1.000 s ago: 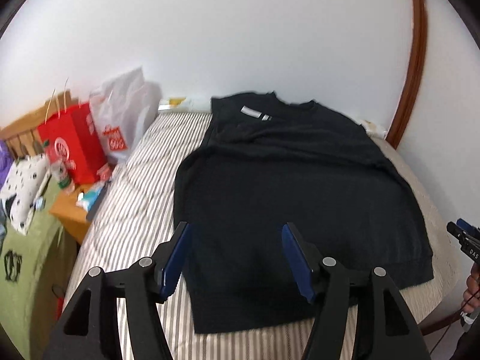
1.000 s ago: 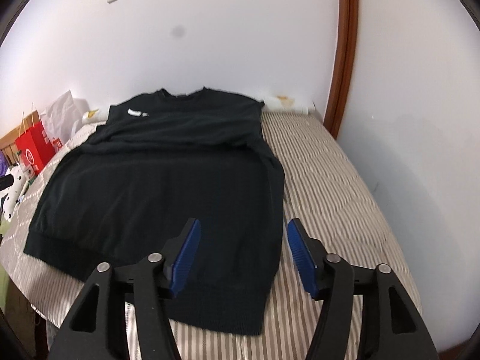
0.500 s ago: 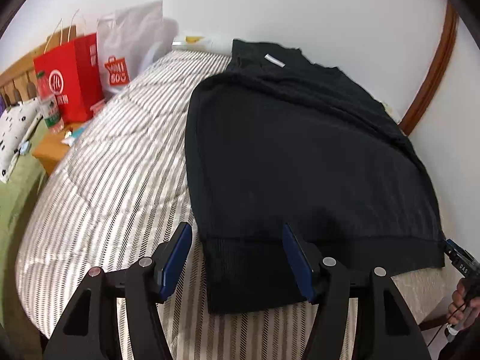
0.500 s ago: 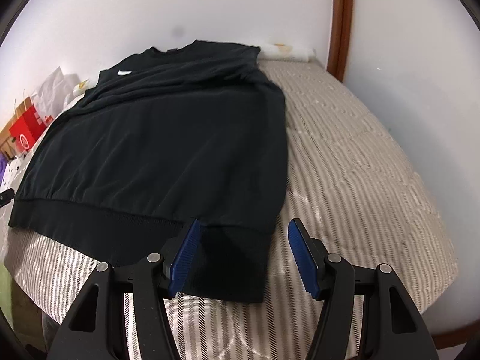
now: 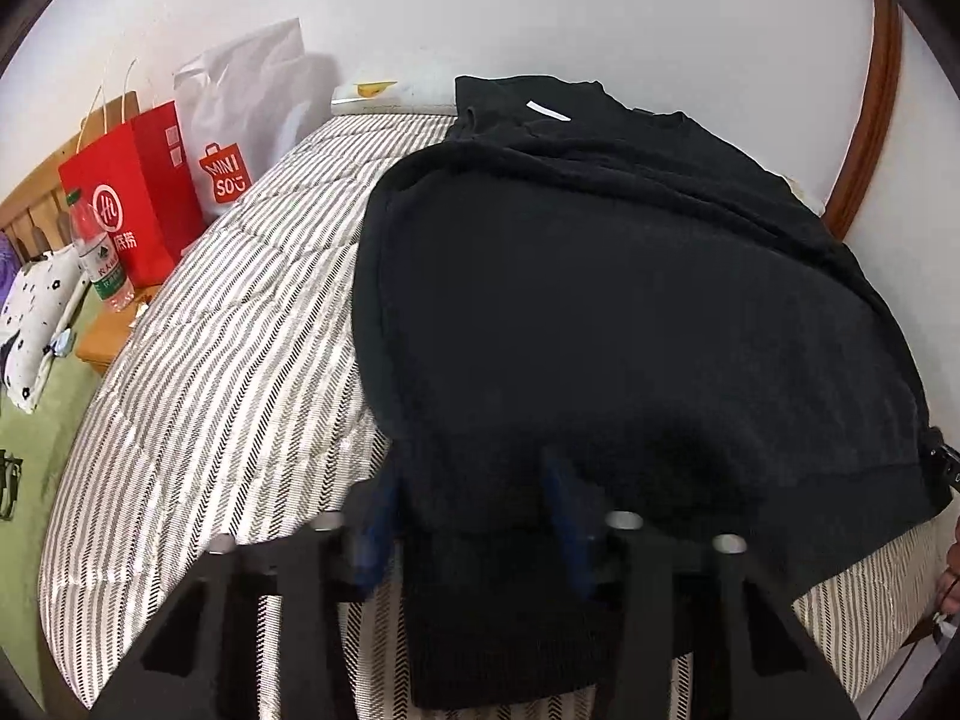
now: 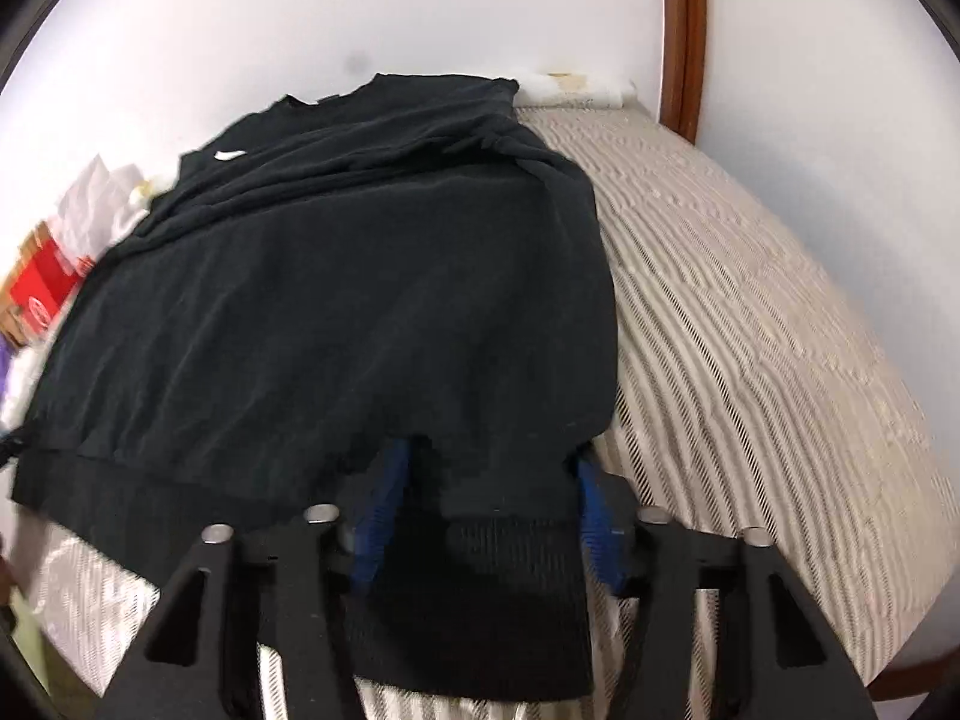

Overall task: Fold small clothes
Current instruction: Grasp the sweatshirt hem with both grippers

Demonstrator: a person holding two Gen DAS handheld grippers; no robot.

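Note:
A black sweatshirt (image 5: pixel 630 300) lies flat on a striped bed, its collar at the far wall and its ribbed hem toward me; it also shows in the right wrist view (image 6: pixel 360 300). My left gripper (image 5: pixel 474 516) is open, its blue fingers either side of the hem's near left corner, with cloth draped over the fingertips. My right gripper (image 6: pixel 492 510) is open, its fingers straddling the hem's near right corner. The fingertips of both are partly hidden by the cloth.
The striped mattress (image 5: pixel 228 372) has its near edge just below the hem. A red paper bag (image 5: pixel 132 180), a white Miniso bag (image 5: pixel 240 120) and a water bottle (image 5: pixel 99 258) stand at the left on a wooden nightstand. A wooden door frame (image 6: pixel 684 30) stands at the right.
Both grippers have moved down and forward onto the sweatshirt's hem. The hem corners now lie between the open fingers, where before the grippers hovered above the bed.

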